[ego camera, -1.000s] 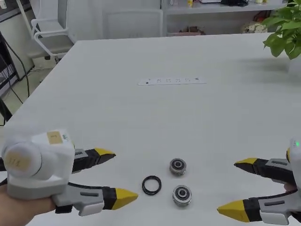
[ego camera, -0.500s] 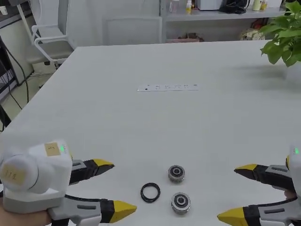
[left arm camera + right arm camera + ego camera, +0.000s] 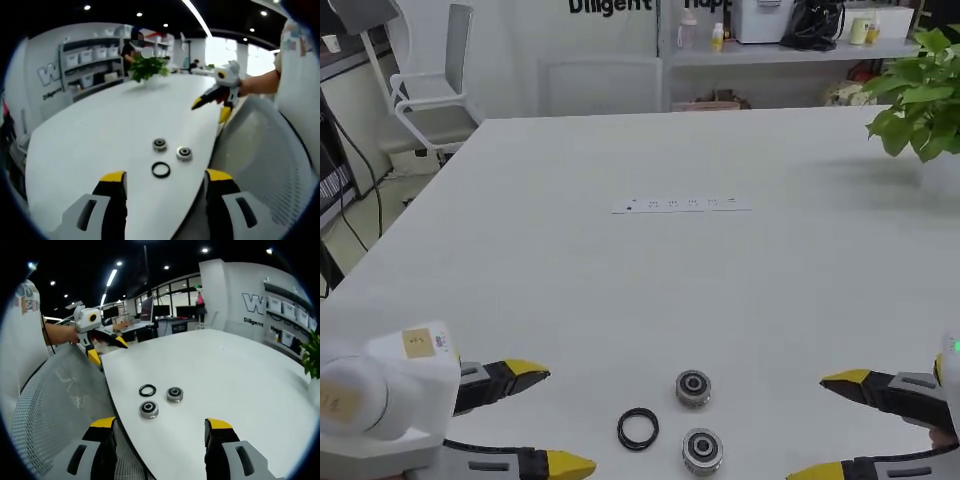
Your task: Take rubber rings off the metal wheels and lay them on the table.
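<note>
1. Wide and white, the table takes most of the head view. Behind it we see a white chair, a long shelf with some bottles (too small for us to read) and a green leafy plant at the far right.
2. At the middle of the table lies a flat white power strip, well apart from the work.
3. Close to the near edge lie two small round metal wheels, flat on the table. The second wheel is nearer to us. They are near each other but not touching. We cannot tell if any rubber sits on them.
4. One thin black rubber ring lies flat and loose on the table, just beside the wheels on their left (apart from both).
5. The white left gripper, with yellow tips on black jaws, is at the lower left. Its jaws stand wide apart and hold nothing.
6. The right gripper is at the lower right, its jaws also spread wide with nothing between them.
7. The ring and the wheels lie between the two grippers, touched by neither. Each gripper view looks along its own parted jaws at these three things, with the other gripper beyond (held in a hand).
</note>
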Tool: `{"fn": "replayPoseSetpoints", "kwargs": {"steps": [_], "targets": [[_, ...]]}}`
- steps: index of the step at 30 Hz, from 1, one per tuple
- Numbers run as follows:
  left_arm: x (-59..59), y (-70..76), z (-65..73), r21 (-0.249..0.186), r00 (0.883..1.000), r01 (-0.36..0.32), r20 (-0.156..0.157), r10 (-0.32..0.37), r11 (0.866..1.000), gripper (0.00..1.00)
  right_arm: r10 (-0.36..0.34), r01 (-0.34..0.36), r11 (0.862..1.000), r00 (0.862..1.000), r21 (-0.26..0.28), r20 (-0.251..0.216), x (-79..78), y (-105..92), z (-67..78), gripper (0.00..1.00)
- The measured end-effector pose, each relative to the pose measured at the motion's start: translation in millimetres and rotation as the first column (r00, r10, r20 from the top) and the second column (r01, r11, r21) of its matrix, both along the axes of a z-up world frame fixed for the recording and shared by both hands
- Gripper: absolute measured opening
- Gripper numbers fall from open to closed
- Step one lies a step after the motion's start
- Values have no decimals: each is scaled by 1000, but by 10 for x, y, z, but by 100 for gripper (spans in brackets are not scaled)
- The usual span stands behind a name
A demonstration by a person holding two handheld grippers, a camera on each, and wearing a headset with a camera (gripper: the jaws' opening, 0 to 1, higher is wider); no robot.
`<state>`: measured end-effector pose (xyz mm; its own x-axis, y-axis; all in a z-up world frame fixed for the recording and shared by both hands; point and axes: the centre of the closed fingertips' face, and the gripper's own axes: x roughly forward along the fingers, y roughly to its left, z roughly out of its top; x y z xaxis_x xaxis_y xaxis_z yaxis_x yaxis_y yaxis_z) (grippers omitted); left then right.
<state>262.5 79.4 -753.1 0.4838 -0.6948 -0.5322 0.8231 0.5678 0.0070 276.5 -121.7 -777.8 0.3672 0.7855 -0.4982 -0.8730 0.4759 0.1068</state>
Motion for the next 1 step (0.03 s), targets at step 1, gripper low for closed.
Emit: {"fn": "replayPoseSetpoints", "kwargs": {"steps": [1], "targets": [[-13,8,-7,0,1000,0,-3,0,1000,64,-8,8,1000,1000,14,1,9,-9,23,68]]}}
